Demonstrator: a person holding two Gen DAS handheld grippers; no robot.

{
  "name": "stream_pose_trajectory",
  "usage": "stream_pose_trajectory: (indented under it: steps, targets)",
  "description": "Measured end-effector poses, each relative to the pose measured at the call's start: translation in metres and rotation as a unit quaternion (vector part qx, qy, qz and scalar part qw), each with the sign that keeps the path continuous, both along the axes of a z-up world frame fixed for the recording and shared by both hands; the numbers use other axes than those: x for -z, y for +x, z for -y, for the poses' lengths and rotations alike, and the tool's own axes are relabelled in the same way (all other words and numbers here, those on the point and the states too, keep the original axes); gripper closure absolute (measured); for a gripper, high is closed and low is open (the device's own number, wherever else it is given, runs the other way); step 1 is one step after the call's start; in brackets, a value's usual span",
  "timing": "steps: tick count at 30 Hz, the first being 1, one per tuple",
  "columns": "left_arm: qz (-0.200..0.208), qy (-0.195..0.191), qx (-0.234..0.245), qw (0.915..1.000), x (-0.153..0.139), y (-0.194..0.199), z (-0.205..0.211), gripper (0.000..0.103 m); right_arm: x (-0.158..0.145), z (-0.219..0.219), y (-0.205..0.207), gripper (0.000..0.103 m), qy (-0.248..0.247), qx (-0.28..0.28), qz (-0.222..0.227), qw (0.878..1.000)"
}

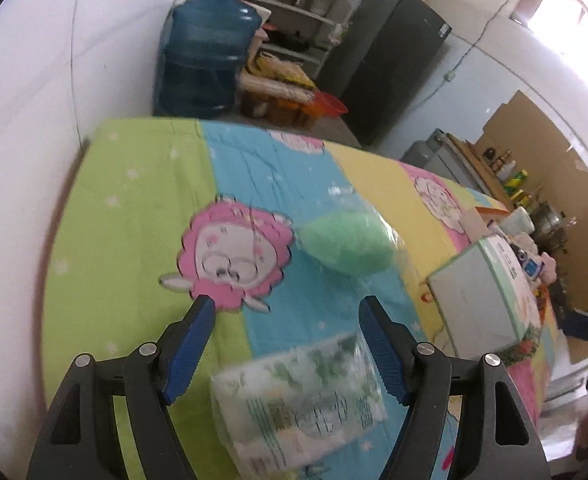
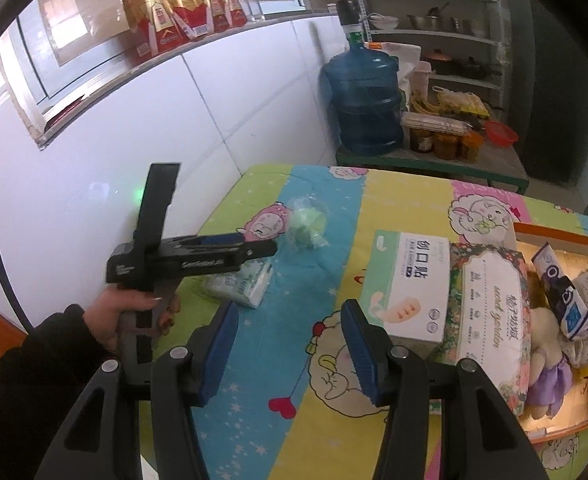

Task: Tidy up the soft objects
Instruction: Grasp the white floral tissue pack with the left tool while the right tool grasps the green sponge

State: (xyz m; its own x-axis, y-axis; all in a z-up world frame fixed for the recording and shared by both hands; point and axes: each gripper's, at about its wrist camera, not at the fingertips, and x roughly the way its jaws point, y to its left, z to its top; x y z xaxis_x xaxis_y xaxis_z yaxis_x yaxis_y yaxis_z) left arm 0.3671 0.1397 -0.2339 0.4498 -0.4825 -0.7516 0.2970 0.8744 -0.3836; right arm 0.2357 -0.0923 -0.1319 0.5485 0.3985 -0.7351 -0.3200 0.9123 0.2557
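The left hand-held gripper [image 1: 286, 328] hangs above the counter [image 1: 134, 208], which carries a striped cartoon cloth, and its two blue fingers [image 1: 190, 344] stand wide apart with nothing between them. A tissue pack [image 1: 298, 404] with green print lies on the cloth just below these fingers, and whether it touches them I cannot tell. Farther ahead lies a green soft thing in clear wrap [image 1: 348, 242].

In the right wrist view the person's left hand [image 2: 134, 312], in a dark sleeve, grips the handle of this tool from below, and the tool points sideways over the tissue pack [image 2: 240, 282].

The right hand-held gripper [image 2: 290, 344] is also released, its fingers spread over the cloth. Near it on the right lie a white box [image 2: 408, 284], a floral tissue pack [image 2: 490, 312] and an orange tray [image 2: 566, 428] holding a plush toy [image 2: 546, 364]
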Motion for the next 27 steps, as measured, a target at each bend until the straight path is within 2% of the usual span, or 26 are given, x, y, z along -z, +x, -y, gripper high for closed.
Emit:
stream_pose_trajectory:
  steps: [6, 11, 17, 19, 27]
  targets:
    - [-0.013, -0.03, 0.005, 0.9995, 0.0, -0.041, -0.008, 0.028, 0.002, 0.002, 0.002, 0.049, 0.003, 0.003, -0.005, 1.0]
    - [-0.02, -0.033, 0.005, 0.9993, 0.002, -0.079, -0.007, 0.028, 0.005, -0.006, -0.001, 0.049, 0.0, -0.012, -0.006, 1.0]
    - [0.002, 0.025, 0.007, 0.9997, -0.001, -0.106, 0.012, 0.028, 0.008, -0.012, -0.007, 0.05, 0.004, -0.02, -0.01, 1.0]
    - [0.008, 0.056, -0.003, 0.9984, 0.0, -0.104, 0.016, 0.028, 0.009, -0.012, -0.009, 0.05, 0.003, -0.02, -0.01, 1.0]
    - [0.024, 0.131, -0.015, 0.991, 0.002, -0.092, 0.032, 0.029, 0.005, -0.004, -0.008, 0.049, 0.001, -0.007, -0.006, 1.0]
